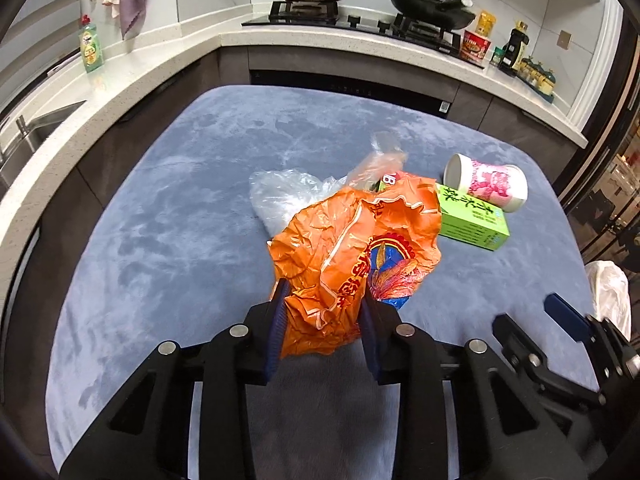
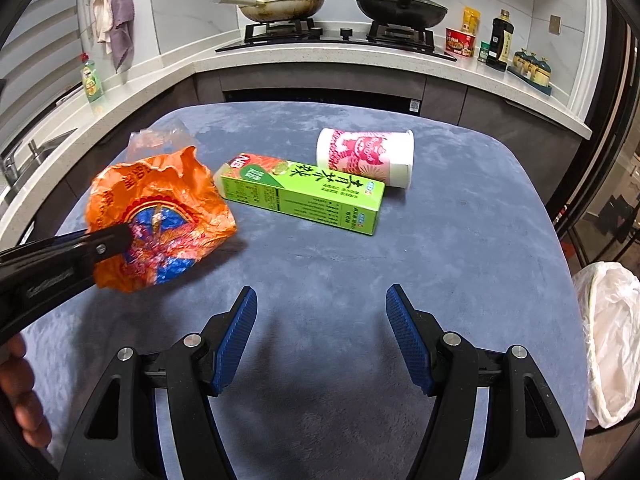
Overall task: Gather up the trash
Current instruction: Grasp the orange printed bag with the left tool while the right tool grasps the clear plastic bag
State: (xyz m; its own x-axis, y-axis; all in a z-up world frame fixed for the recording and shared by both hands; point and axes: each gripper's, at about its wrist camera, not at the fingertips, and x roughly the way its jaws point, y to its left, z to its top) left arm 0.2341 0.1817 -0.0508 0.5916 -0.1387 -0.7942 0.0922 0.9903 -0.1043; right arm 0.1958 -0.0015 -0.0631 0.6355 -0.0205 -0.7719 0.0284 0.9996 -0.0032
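The left tongs [image 1: 322, 312] are clenched on the crumpled orange plastic wrapper [image 1: 352, 256], which sits between the blue ribbed pads with most of the film billowing out ahead of them. In the right wrist view it appears lifted a little above the blue plush tabletop [image 2: 440, 248], though how far clear it is cannot be told. The right tongs [image 2: 320, 320] stand released, jaws wide, over bare cloth.

The step in hand looks like carrying the wrapper to the white plastic bin bag [image 2: 608, 344] that hangs off the tabletop's right edge. To do it well, the grip should stay firm, since thin film slips easily, and the wrapper should travel high enough that its loose skirt does not drag. The path crosses in front of the right tongs, so they are best held back or moved aside; they may also help by holding the bag's mouth open.

Beyond the wrapper lie a green rectangular drink carton [image 2: 304, 196] on its side and a white paper cup with a pink pattern [image 2: 366, 158], also tipped over, just behind it. A clear crumpled plastic bag [image 1: 284, 196] lies partly behind the wrapper. A trailing edge could catch the carton or snag the clear bag and pull it along.
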